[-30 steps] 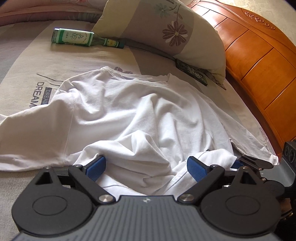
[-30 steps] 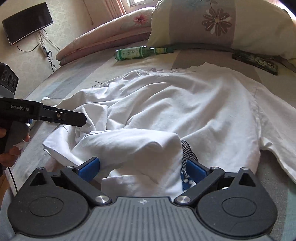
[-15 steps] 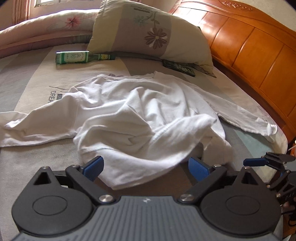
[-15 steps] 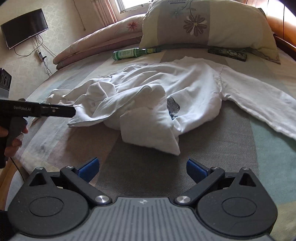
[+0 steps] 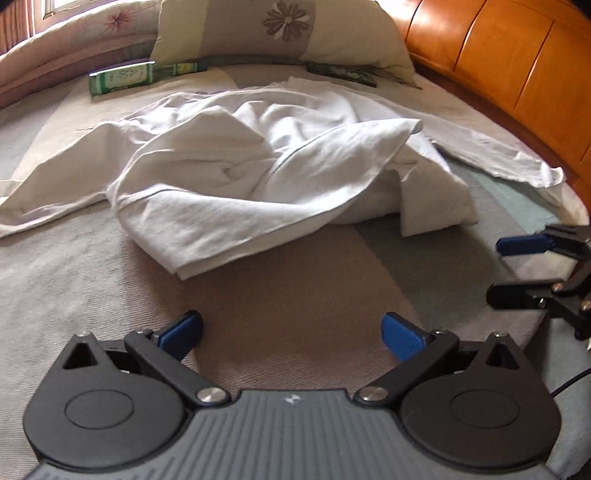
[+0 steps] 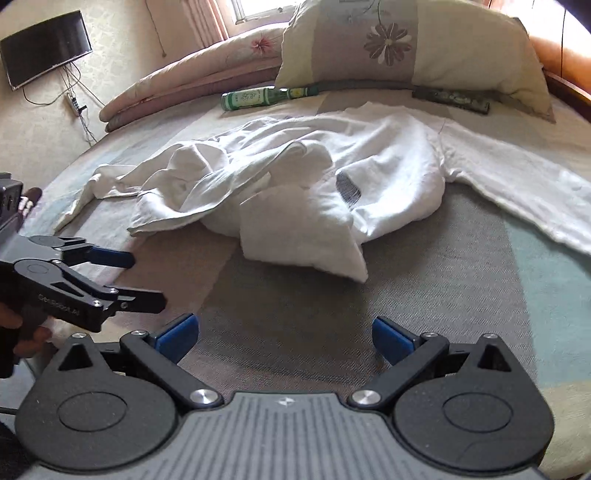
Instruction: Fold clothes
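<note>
A white long-sleeved shirt [image 5: 240,184] lies crumpled in a heap on the bed, its sleeves trailing out to both sides; the right wrist view shows the shirt [image 6: 295,184] with a dark print on one fold. My left gripper [image 5: 291,328] hovers over bare bedspread short of the shirt's near edge. Its jaws are opening, with nothing between them. My right gripper [image 6: 284,330] is open and empty, also short of the cloth. Each view shows the other gripper from the side: the right gripper [image 5: 500,271] and the left gripper [image 6: 138,278], held by a hand [image 6: 26,332].
A green glass bottle [image 5: 122,77] lies beyond the shirt, next to a flowered pillow [image 5: 295,33] and a dark flat case [image 5: 343,74]. An orange wooden headboard [image 5: 498,55] curves along the right. A folded quilt [image 6: 184,85] and a wall television [image 6: 44,48] are at the far left.
Both grippers have drawn back from the shirt. A second ago its cloth lay between each pair of fingers; now it sits bunched farther off and both pairs are empty.
</note>
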